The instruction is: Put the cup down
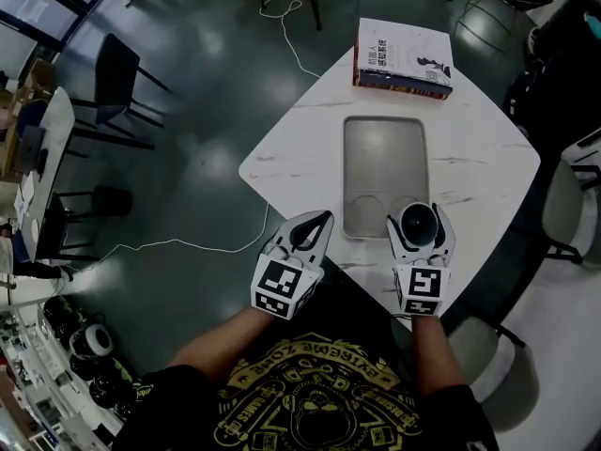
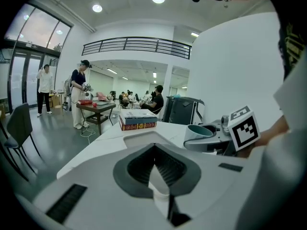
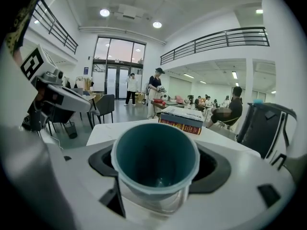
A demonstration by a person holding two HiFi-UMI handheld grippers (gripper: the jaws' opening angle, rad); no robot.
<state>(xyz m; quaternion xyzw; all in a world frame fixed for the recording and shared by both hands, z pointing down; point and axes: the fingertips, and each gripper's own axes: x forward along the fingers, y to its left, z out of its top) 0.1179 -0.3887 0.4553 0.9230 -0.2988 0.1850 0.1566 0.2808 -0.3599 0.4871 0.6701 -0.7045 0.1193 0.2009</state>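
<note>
Cup, teal, with a paler, clear-looking lower part; nothing inside. It is clamped in the right gripper, whose jaws stand wide with one pad on each side of the cup wall. The rim faces up, towards the head camera. In the head view the cup sits at the near right corner of the tray. Whether its base touches the tray cannot be told.

Left gripper: jaws narrow, tips together, nothing between them. It is at the near edge of the table, just left of the tray and level with the right gripper, apart from the cup.

Tray: grey, rectangular, with rounded recesses at its near end. It lies flat in the middle of the table with its long side running away from the person.

Table: white top with faint marbling, one corner pointing left.

Book: thick, white cover, dark spine edge. It lies flat at the far side of the table, beyond the tray and clear of it.

Chair: dark, on the floor well to the left of the table.

Cable: white, trailing over the dark floor on the left.

Background, in the left gripper view: a person standing by a small side table.
</note>
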